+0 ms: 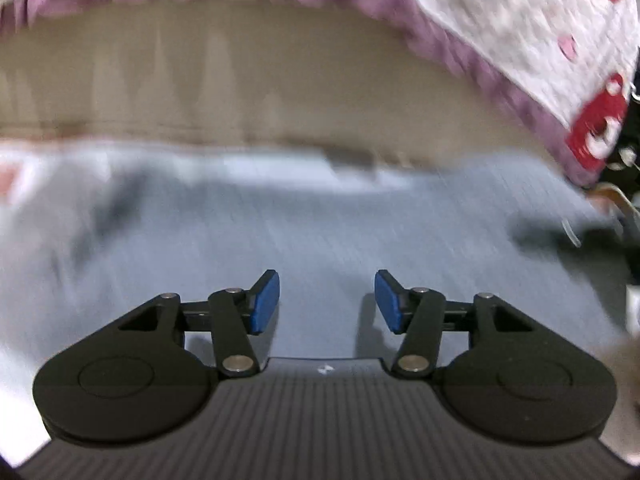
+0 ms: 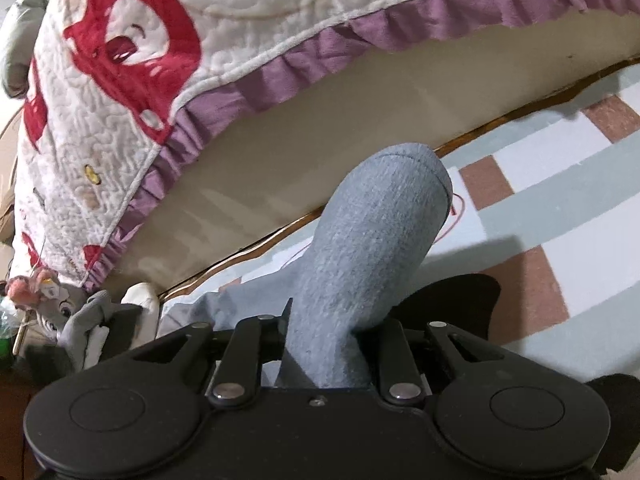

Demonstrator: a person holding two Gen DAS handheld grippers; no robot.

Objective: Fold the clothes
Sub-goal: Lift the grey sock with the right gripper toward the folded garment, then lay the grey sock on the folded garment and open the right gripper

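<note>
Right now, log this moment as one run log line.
left tongs: open above grey-blue knit garment | right tongs: shut on garment's sleeve | white quilted bedspread with purple ruffle behind

Both wrist views look low and close toward the quilt-draped bed edge (image 1: 500, 60) — shared background.

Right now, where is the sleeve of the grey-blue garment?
In the right wrist view, the sleeve is at centre, clamped in the right gripper, standing up in front of the bed's purple frill, above the checked mat.

Grey-blue garment (image 2: 372, 248), perhaps checked mat (image 2: 560, 216)
</note>
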